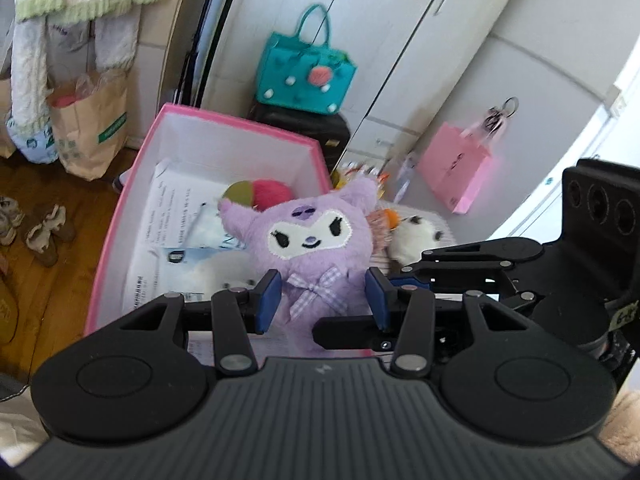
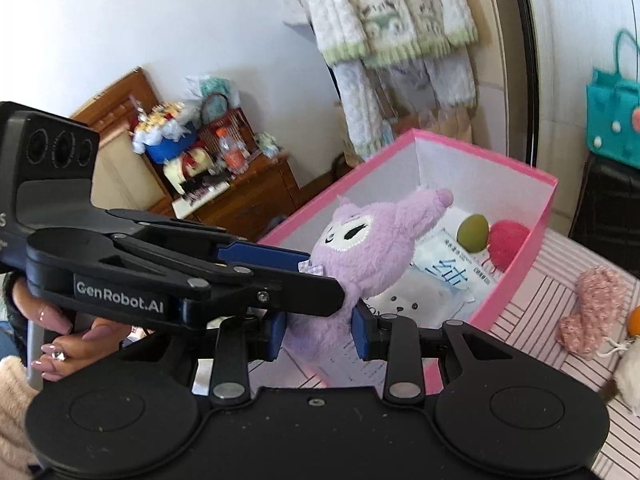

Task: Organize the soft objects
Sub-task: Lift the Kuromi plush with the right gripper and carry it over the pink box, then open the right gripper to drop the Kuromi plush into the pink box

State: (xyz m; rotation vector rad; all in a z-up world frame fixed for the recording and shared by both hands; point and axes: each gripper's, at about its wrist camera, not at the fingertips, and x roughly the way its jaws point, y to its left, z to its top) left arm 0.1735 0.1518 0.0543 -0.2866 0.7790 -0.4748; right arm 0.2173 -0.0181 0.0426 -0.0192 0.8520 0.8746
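Lilac plush: a purple plush toy [image 1: 316, 236] with a stitched white face and a gingham bow is sitting at the middle of the left wrist view, held above the near edge of the pink box [image 1: 136, 184].
Left of frame: paper bags [image 1: 90, 128] are standing on a wooden floor at the left edge, with quilted fabric hanging above them.
Box: stiff pink card with white inner walls is filling the centre-left; printed sheets, a green and pink ball [image 1: 256, 194] and a white packet are lying inside.
Left gripper [image 1: 324, 300]: its blue pads are pressing in on the toy's body just below the bow, one on each flank, so it is clamped on the toy.
Right gripper [image 2: 320, 332]: in the right wrist view its pads are squeezing the toy's lower body, gripping it too; the left tool is crossing above from the left of that frame.
Handling: the toy is looking light, soft and squashy, so it should be giving under the pads rather than slipping; the fur is offering friction. The narrow torso seems the best hold, while the ears and bow would be flopping.
Right of frame: a pink knitted piece [image 2: 592, 312] and a white fluffy toy [image 1: 412, 240] are lying on a striped cloth beside the box.
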